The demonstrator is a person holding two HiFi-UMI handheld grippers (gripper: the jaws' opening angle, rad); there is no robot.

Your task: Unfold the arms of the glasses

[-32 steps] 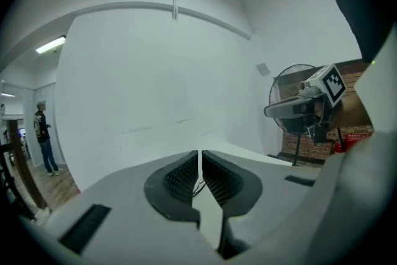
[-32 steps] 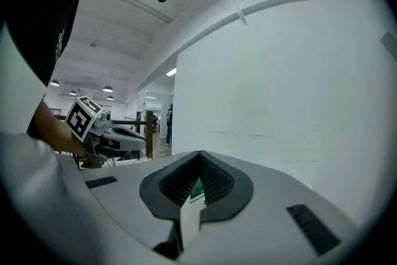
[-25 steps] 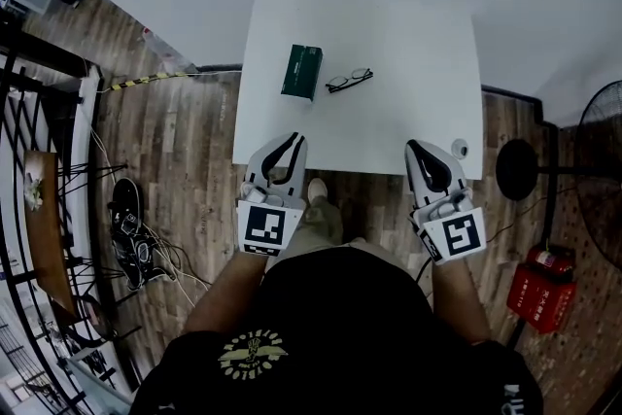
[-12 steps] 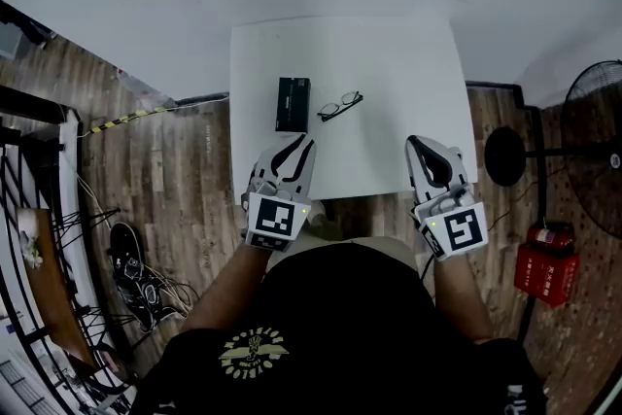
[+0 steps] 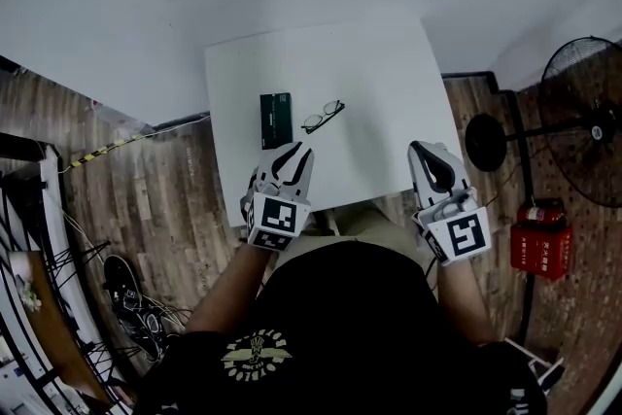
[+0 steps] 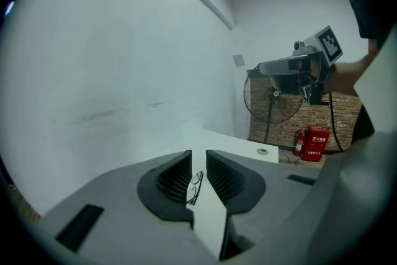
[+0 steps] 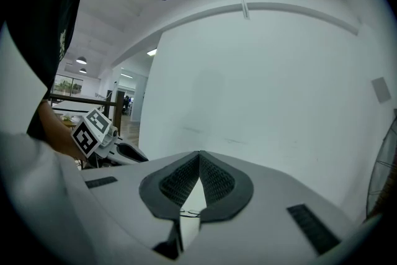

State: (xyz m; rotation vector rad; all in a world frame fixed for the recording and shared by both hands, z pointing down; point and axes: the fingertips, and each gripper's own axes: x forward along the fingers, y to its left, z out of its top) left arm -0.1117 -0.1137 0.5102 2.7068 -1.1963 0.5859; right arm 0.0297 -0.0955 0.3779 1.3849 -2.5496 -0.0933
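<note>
over the near edge of the white table [image 5: 389, 92] hang two grippers. the left gripper [image 5: 299, 151] has its jaws a little apart, holding nothing. the right gripper [image 5: 422, 149] has its jaws pressed together, empty. a dark green box [image 5: 276, 120] lies mid-table, the glasses [image 5: 322, 116] just beside it.

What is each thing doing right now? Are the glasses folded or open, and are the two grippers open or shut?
Black thin-framed glasses: lying on the white table, arms look folded, nothing touching them.
Dark green rectangular box: closed, flat beside the glasses, a gap between them.
Left gripper: open, empty.
Right gripper: shut, empty.
</note>
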